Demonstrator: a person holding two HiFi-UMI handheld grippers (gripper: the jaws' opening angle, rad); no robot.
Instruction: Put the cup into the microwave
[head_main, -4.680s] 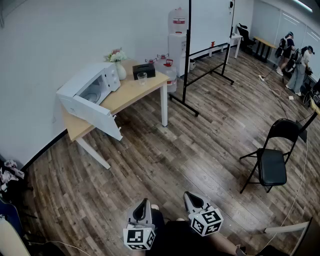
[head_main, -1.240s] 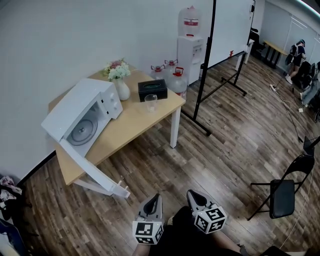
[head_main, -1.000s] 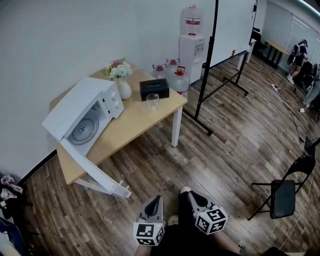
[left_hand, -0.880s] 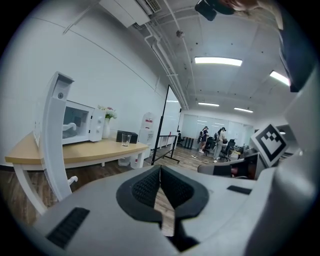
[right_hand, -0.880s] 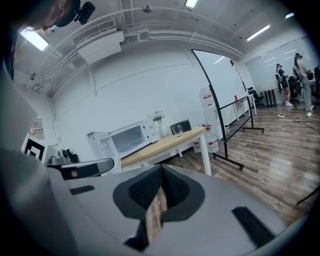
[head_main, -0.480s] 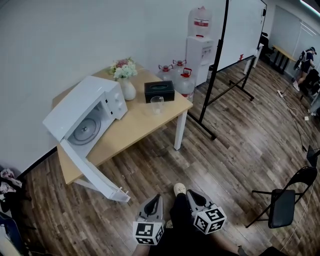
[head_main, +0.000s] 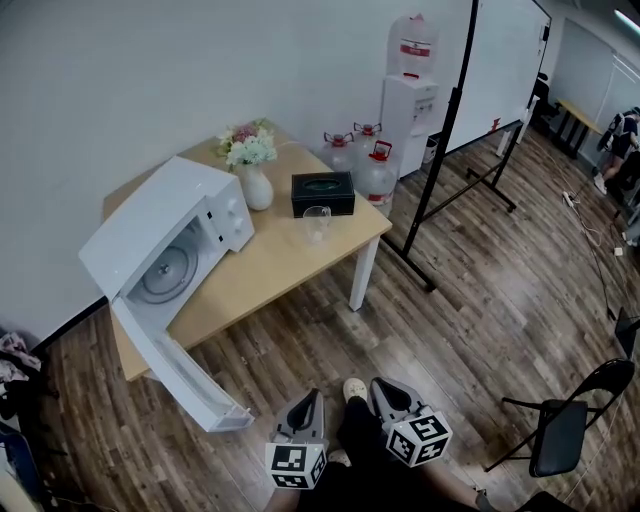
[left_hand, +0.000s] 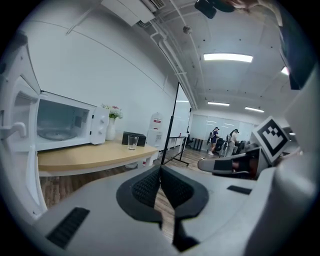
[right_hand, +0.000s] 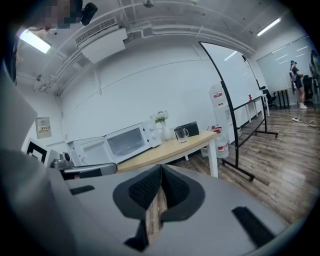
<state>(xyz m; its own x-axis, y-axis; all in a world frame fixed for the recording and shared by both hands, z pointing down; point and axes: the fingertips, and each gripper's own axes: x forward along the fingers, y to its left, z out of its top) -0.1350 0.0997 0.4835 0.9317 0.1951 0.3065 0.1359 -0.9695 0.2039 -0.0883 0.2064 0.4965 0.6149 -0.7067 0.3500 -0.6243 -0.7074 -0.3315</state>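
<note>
As the head camera looks steeply down, a pale wooden table (head_main: 290, 255) stands against a white wall (head_main: 150, 80) at about eleven o'clock from the person. On it, a white microwave (head_main: 150, 215) sits at the left end, its door (head_main: 185, 375) hanging wide open and the turntable (head_main: 163, 272) showing inside. A clear cup (head_main: 317, 222) stands upright near the table's right end, at roughly three o'clock from the microwave and well apart from it, just in front of a black box (head_main: 323, 192). A vase of flowers (head_main: 255, 175) stands between box and microwave. At the bottom edge, the left gripper (head_main: 314, 396) and right gripper (head_main: 379, 386) hover side by side above the wood floor (head_main: 450, 330), well short of the table. In the left gripper view, the jaws are pressed together with nothing between them. The cup and, further left, the microwave lie toward ten o'clock. In the right gripper view, the jaws likewise meet, empty, with the cup at one o'clock on the table beyond.
</note>
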